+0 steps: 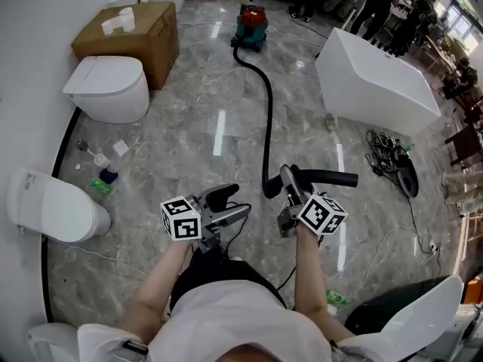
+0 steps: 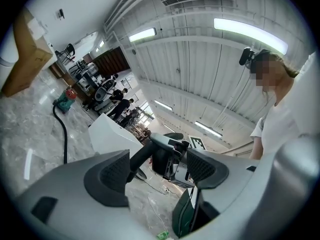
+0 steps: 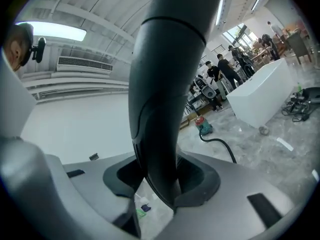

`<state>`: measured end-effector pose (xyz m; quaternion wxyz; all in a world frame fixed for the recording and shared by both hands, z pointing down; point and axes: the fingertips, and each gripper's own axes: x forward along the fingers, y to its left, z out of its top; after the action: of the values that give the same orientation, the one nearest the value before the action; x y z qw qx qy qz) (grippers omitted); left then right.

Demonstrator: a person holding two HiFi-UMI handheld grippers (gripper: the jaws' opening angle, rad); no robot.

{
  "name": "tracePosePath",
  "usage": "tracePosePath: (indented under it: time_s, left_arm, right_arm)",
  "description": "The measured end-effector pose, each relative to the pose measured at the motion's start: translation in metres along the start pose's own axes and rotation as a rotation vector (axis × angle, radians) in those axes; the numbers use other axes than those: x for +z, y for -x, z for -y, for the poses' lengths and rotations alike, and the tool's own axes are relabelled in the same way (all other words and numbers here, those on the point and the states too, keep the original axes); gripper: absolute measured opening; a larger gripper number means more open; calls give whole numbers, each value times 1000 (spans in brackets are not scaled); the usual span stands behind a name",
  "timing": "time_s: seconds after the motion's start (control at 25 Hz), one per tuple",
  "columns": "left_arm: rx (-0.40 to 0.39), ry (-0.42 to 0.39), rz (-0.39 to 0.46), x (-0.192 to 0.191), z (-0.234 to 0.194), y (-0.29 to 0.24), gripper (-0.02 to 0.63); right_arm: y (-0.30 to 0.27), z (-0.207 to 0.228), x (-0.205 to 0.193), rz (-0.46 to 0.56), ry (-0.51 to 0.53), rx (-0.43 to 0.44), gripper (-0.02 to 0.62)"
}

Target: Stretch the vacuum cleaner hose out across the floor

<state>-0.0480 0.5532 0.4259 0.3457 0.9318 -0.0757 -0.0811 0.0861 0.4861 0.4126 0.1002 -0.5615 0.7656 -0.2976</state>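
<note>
Head view: the vacuum cleaner (image 1: 250, 23) stood far across the floor from the person; its black hose (image 1: 268, 111) ran from it toward the person in a gentle curve, then hooked sideways into the rigid handle end (image 1: 326, 176); the right gripper (image 1: 291, 190) was clamped on that end at the point of the hose farthest from the vacuum cleaner; the left gripper (image 1: 229, 206) hung just beside it, jaws apart and holding nothing. By my reading the stretching step was in hand, with most of the hose already lying out but the near end hooked; the next move probably called for drawing the handle further from the vacuum cleaner and setting it down in line with the hose.

Left gripper view: the left gripper (image 2: 157, 171) had its pads (image 2: 107, 176) spread wide with nothing pressed between them; the handle end (image 2: 144, 156) and the right gripper showed beyond them, apart from the pads; the vacuum cleaner (image 2: 64, 100) sat far off, the hose (image 2: 64, 134) trailing from it.

Right gripper view: the right gripper (image 3: 160, 184) was closed on the handle end (image 3: 160, 109), which rose from between its fingers; the vacuum cleaner (image 3: 204, 126) lay far behind.
</note>
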Motion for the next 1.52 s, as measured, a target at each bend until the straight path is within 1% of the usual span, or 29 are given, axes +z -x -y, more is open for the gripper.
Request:
tracePosePath:
  time_s: [0.08, 0.16, 0.2, 0.28, 0.32, 0.36, 0.44, 0.52, 0.56, 0.6, 0.68, 0.84, 0.88, 0.92, 0.96, 1.08, 1.2, 1.28, 1.36, 1.44, 1.52]
  left_arm:
    - [10, 7, 8, 1, -3, 2, 342]
    - [17, 13, 13, 0, -4, 3, 342]
    - [22, 12, 14, 0, -5, 3, 342]
    - [42, 2, 16, 0, -7, 5, 342]
    - [58, -7, 18, 0, -10, 5, 342]
    - [75, -16, 19, 1, -13, 6, 342]
    - [106, -28, 24, 4, -18, 9, 346]
    - [129, -32, 28, 7, -23, 14, 353]
    - [137, -33, 31, 9, -26, 17, 353]
    - [143, -31, 35, 10, -28, 19, 354]
    - [149, -26, 44, 13, -30, 22, 354]
    - [169, -23, 63, 16, -36, 30, 354]
    - [176, -21, 69, 17, -38, 33, 354]
    - [183, -19, 75, 19, -40, 35, 354]
    - [188, -17, 80, 20, -42, 38, 354]
    - [201, -12, 92, 23, -48, 45, 354]
    - [216, -13, 102, 26, -55, 51, 354]
    - [220, -16, 105, 29, -59, 54, 354]
    - [218, -15, 108, 31, -60, 55, 354]
    - [220, -14, 112, 33, -61, 55, 354]
    - [224, -14, 113, 33, -62, 55, 354]
  right_arm:
    - [-5, 3, -6, -28, 6, -15, 175]
    - [-15, 0, -9, -59, 52, -21, 175]
    - [-22, -5, -9, -73, 84, -8, 175]
    - [-45, -23, -10, -120, 142, 52, 180]
    - [-57, -33, -13, -163, 162, 88, 229]
    - [-68, -43, -18, -206, 177, 120, 306]
    - [-80, -55, -29, -251, 192, 152, 353]
    - [-86, -59, -41, -277, 218, 150, 395]
    - [-90, -59, -50, -311, 250, 150, 422]
    - [-93, -60, -60, -358, 299, 154, 431]
    - [-98, -61, -80, -465, 438, 157, 431]
    - [-99, -59, -122, -720, 772, 157, 431]
    - [-98, -59, -130, -778, 830, 168, 431]
    - [-97, -60, -137, -823, 856, 185, 430]
    - [-96, -61, -142, -858, 850, 207, 430]
    - [-93, -64, -156, -938, 774, 266, 430]
    - [-93, -60, -166, -964, 794, 258, 430]
    - [-99, -61, -166, -952, 818, 251, 430]
    - [-105, -66, -159, -932, 826, 261, 430]
    - [-111, -73, -146, -886, 824, 270, 430]
    - [-117, -77, -132, -826, 805, 262, 429]
